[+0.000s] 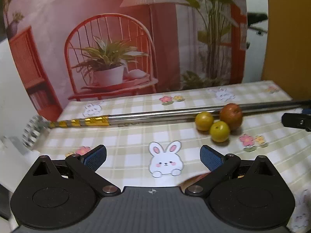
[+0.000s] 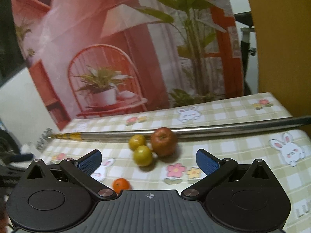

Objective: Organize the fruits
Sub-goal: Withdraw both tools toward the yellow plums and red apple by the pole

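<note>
A long metal pole (image 2: 213, 131) crosses my checked tablecloth (image 2: 243, 151). Against it sit a red apple (image 2: 163, 141) and two yellow-green fruits (image 2: 142, 155), possibly plums; a small orange (image 2: 120, 184) lies nearer. My left gripper (image 1: 153, 158) and right gripper (image 2: 148, 162) both gape, holding nothing.

The left gripper (image 1: 153, 158) and right gripper (image 2: 148, 160) both hover with fingers spread wide apart, holding nothing.

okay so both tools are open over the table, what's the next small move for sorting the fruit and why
Probably ease the right tool forward and down over the nearer yellow-green fruit. It sits almost centred between the open fingers, closer than the red apple, and the small orange lies too near the tool's base.
</note>
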Available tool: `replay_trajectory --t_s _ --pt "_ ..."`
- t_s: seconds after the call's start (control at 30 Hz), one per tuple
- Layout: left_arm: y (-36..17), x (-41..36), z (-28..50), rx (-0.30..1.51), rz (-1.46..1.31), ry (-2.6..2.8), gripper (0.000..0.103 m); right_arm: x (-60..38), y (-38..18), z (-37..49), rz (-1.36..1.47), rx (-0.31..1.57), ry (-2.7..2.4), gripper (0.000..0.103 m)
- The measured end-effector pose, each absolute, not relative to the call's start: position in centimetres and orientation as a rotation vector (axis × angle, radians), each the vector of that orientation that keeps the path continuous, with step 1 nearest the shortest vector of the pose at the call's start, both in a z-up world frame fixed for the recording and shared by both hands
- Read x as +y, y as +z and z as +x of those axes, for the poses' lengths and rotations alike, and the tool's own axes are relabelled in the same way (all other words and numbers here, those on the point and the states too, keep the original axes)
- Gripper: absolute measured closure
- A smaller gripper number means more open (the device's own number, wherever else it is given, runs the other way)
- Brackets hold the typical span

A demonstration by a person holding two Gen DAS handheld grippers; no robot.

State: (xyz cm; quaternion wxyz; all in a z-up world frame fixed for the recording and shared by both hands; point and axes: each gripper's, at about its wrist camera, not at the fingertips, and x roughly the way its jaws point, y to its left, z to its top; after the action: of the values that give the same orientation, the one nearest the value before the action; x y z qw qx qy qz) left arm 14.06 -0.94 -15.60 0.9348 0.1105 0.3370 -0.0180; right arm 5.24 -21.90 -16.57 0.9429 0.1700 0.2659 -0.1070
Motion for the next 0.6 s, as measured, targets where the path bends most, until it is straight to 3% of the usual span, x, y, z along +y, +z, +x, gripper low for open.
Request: replay_trajectory --t_s 0.6 --pt "-17.7 -3.0 18.7 0.763 0.308 -0.049 0.0 -23.3 -17.8 7.7 0.217 0.599 -0.272 0.0"
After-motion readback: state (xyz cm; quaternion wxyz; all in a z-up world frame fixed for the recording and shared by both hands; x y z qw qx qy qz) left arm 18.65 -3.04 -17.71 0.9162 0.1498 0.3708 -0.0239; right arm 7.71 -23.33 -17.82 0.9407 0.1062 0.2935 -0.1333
